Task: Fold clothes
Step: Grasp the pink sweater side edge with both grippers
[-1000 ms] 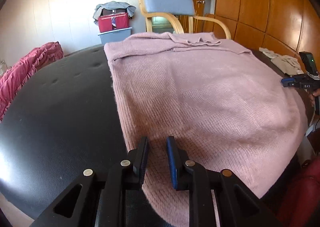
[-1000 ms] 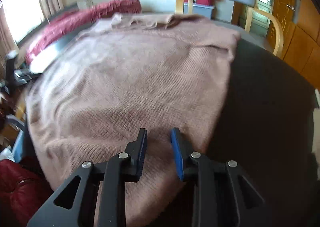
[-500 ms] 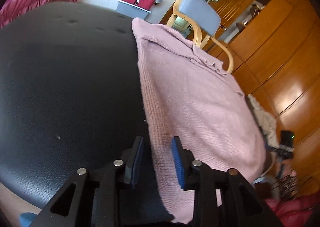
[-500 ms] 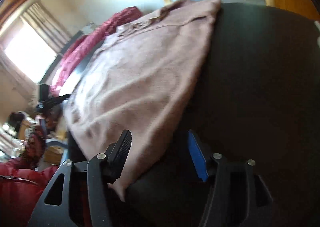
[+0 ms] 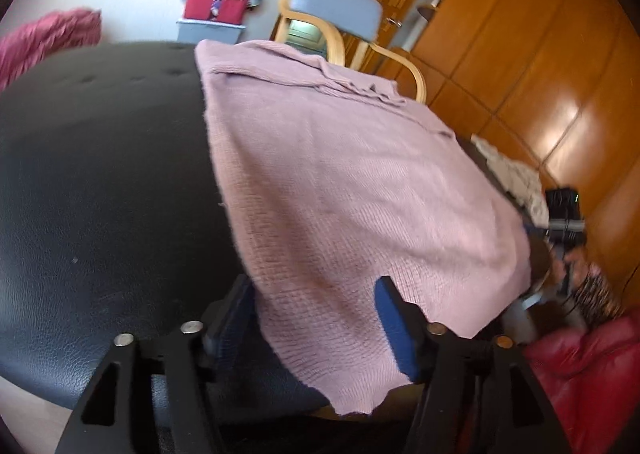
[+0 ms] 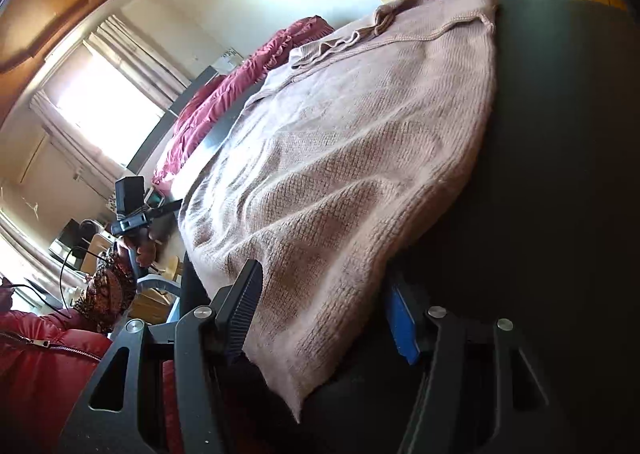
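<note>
Two tools agape: left tool point(image 5: 316, 318) still widening, right tool point(image 6: 324, 314) wide; each straddles waffle-knit pink sweater point(image 5: 352, 182) corner, black leatherette top point(image 5: 100, 174).

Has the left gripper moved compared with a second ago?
Yes. The left gripper has tilted and shifted against the pink sweater; its jaws, then narrow, are opening and now straddle the sweater's near corner.
</note>
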`<action>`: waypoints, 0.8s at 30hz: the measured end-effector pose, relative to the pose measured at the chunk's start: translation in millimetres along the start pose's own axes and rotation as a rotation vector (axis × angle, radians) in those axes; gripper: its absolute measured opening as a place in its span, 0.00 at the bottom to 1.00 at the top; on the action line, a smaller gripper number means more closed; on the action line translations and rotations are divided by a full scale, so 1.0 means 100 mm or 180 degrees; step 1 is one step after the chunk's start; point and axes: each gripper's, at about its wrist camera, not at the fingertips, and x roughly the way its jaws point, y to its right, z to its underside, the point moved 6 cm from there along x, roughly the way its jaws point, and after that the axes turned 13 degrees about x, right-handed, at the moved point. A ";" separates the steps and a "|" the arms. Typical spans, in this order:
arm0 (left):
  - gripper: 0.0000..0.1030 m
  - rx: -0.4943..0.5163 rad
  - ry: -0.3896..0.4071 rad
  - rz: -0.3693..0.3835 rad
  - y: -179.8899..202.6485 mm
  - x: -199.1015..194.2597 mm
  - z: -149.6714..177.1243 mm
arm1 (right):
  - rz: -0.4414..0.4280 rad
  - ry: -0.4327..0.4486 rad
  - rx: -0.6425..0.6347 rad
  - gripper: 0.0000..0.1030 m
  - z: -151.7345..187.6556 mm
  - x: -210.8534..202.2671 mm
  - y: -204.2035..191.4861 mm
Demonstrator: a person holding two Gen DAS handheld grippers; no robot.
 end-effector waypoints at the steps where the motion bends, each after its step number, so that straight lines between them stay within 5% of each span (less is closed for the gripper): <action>1: 0.71 0.0065 0.0001 -0.0045 0.05 0.02 -0.01 | 0.0011 -0.0002 -0.0026 0.61 -0.01 0.03 -0.02; 3: 0.68 0.0209 -0.0003 -0.0174 0.14 0.07 -0.02 | 0.0064 -0.0010 -0.0095 0.56 -0.05 0.12 -0.08; 5: 0.43 0.0333 -0.0021 -0.0282 0.21 0.11 -0.02 | 0.0192 -0.0104 -0.0139 0.28 -0.06 0.25 -0.11; 6: 0.13 0.0362 -0.0046 -0.0289 0.23 0.13 -0.02 | 0.0251 -0.0175 -0.0124 0.10 -0.06 0.33 -0.10; 7: 0.09 0.0382 -0.0065 -0.0285 0.26 0.14 -0.02 | 0.0263 -0.0217 -0.0093 0.10 -0.06 0.38 -0.10; 12: 0.07 0.0347 0.0012 -0.0003 0.38 0.01 0.07 | 0.0014 -0.0218 -0.0090 0.10 -0.02 0.30 -0.15; 18: 0.07 0.0019 0.0563 0.0549 0.51 -0.53 0.20 | -0.0554 -0.0073 0.0001 0.10 0.17 -0.02 -0.17; 24: 0.07 -0.0269 0.1016 0.0779 0.33 -0.78 -0.17 | -0.0972 0.0208 -0.0013 0.10 -0.15 -0.20 -0.33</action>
